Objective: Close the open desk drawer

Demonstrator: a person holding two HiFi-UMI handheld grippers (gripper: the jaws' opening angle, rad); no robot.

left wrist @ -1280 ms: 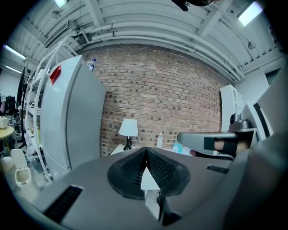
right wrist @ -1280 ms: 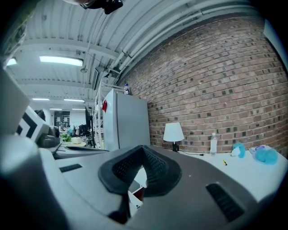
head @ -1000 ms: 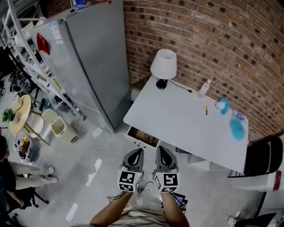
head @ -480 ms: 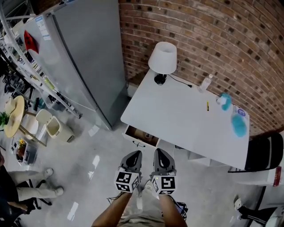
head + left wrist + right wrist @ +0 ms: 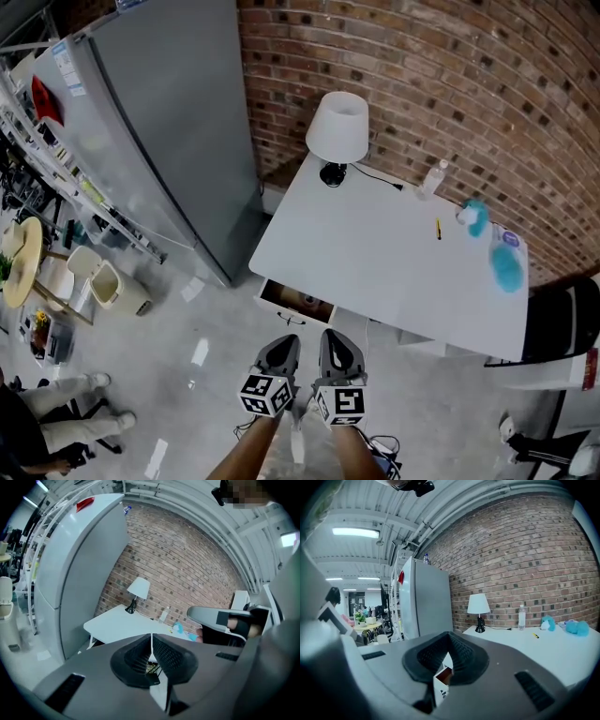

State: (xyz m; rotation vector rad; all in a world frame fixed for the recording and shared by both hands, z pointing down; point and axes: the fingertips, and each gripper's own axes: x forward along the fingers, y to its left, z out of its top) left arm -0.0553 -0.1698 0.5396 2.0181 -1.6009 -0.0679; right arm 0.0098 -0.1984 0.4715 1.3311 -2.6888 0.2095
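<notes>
The white desk [image 5: 375, 258] stands against the brick wall. Its left drawer [image 5: 294, 302] is pulled out, showing a wooden inside with small items. My left gripper [image 5: 285, 344] and right gripper [image 5: 331, 338] hang side by side in the air just in front of the drawer, apart from it. Both are shut with nothing between the jaws. In the left gripper view the left gripper [image 5: 151, 636] points at the desk [image 5: 122, 623]. In the right gripper view a bit of the drawer [image 5: 443, 673] shows through the gap below the tips of the right gripper [image 5: 449, 635].
A tall grey fridge [image 5: 159, 141] stands left of the desk. The desk bears a white lamp [image 5: 338, 129], a water bottle [image 5: 431, 179], a yellow pen [image 5: 437, 229] and blue items [image 5: 506, 267]. A black chair [image 5: 562, 323] stands at the right; bins [image 5: 105, 281] sit at the far left.
The head view has shifted, with the fridge nearer and the grippers lower in the frame. Both grippers stay shut and side by side. The drawer stays open.
</notes>
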